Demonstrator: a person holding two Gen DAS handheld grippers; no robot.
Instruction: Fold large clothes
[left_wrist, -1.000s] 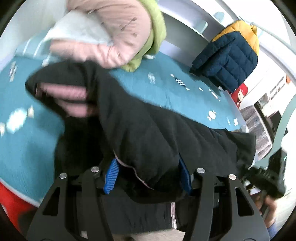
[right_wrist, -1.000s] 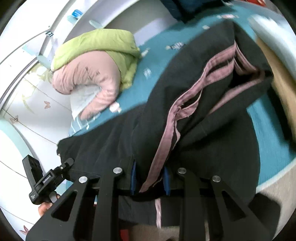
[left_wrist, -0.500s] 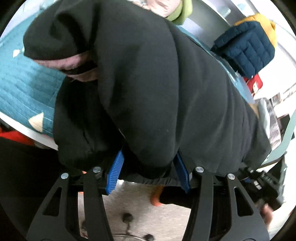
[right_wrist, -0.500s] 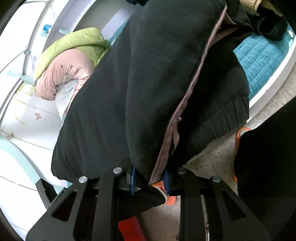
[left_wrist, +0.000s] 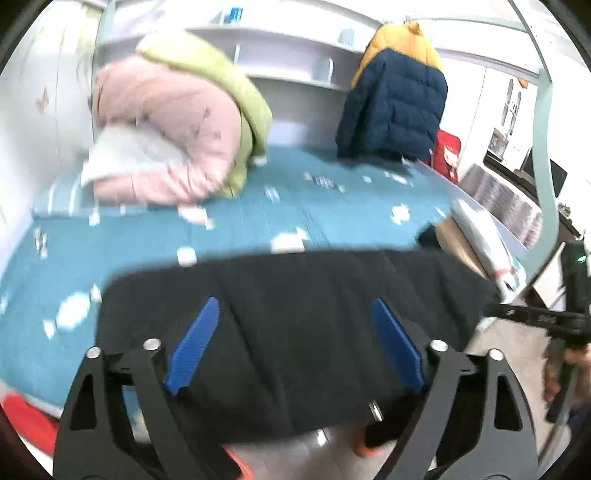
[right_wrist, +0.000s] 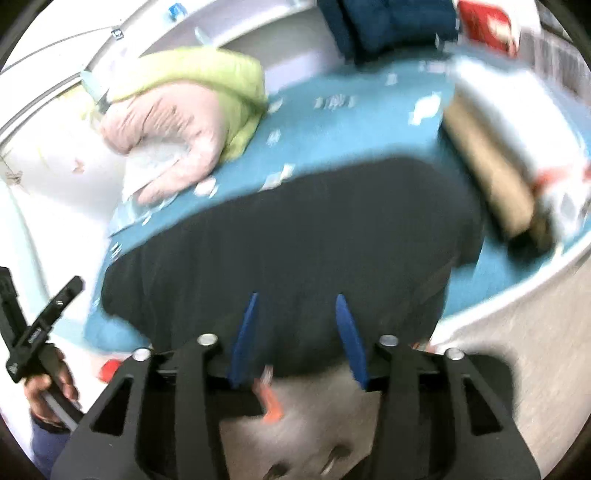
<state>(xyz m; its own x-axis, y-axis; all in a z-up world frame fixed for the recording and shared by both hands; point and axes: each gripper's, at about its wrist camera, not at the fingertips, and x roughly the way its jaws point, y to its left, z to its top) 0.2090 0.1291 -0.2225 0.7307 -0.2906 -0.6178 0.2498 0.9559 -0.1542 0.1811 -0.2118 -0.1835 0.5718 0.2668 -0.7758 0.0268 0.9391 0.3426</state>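
Garment: black, large, lying folded in a wide band on the near part of the bed, its front edge overhanging the bed's rim toward the floor.

Left tongs: jaws opening, blue pads spread wide; the cloth lies beyond them and neither pad presses on it, so released.

Right tongs: jaws likewise opening, narrower gap, nothing pinched between the pads; released.

Other stock on the bed: pink and green bedding rolled at the far left, navy and yellow puffer jacket propped at the far side, tan and white folded stack at the right edge, just beside the garment.

Risk, judged: with both tongs letting go while the front edge hangs past the rim, the heavy cloth could slide off or the upper layer could slump and undo the fold. Blur hides whether the layers are square, so a crooked next fold is possible.
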